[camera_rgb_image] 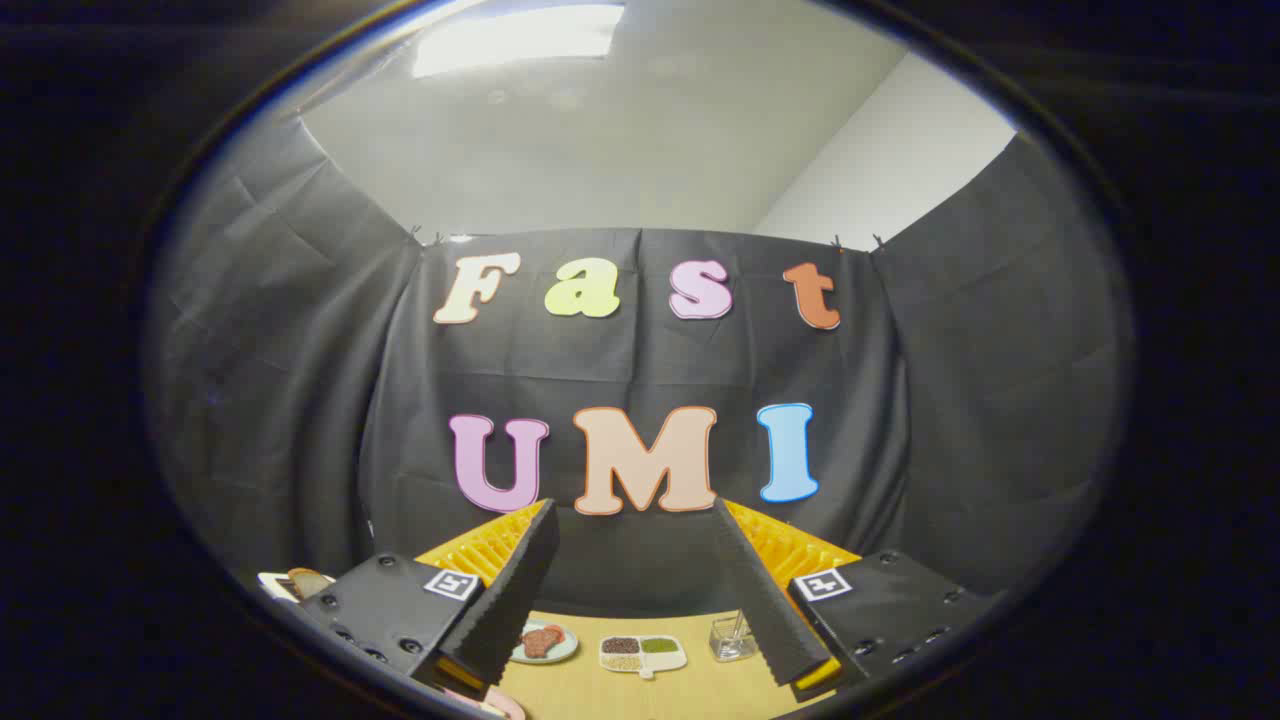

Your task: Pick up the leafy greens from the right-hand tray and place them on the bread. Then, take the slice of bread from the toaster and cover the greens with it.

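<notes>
Beyond our open, empty claw point(640, 590), the white compartmented tray point(642, 653) with green filling lies low on the tan worktop point(640, 690), between the fingers.

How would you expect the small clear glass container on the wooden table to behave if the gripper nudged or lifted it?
The clear container looks like smooth glass, so it is probably rigid, fairly slippery and breakable. A thin stick-like thing leans inside it, which might rattle or tip out. It stands on the table beside the divided tray, beyond the open gripper, whose fingers hold nothing, so a nudge would likely slide it.
</notes>
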A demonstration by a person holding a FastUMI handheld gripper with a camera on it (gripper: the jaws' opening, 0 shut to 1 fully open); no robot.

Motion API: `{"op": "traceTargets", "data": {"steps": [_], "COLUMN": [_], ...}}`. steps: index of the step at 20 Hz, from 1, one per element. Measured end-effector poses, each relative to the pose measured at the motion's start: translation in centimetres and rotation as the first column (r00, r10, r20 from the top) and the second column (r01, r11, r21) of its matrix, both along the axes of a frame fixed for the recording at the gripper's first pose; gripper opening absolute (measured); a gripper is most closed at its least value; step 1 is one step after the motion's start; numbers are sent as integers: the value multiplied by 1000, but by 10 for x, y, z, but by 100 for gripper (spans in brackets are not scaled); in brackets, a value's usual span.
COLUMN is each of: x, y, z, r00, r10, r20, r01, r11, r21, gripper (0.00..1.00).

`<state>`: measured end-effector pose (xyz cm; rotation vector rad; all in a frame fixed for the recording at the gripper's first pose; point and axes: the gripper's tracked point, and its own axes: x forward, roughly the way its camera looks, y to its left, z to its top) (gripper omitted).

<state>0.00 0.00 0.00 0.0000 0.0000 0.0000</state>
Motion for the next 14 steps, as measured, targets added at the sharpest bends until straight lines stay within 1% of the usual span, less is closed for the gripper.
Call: {"op": "traceTargets", "data": {"steps": [6,10,14], "x": [2,4,5], "y": [-4,-5,-5], "z": [-3,-7,-11], "r00": [1000,1000,1000], "r10": [-2,5,19], "r20": [0,-12,-21], "r01": [2,-4,-20], "r11": [1000,1000,1000], "r21": [-9,6,-3], "gripper": [98,98,98]}}
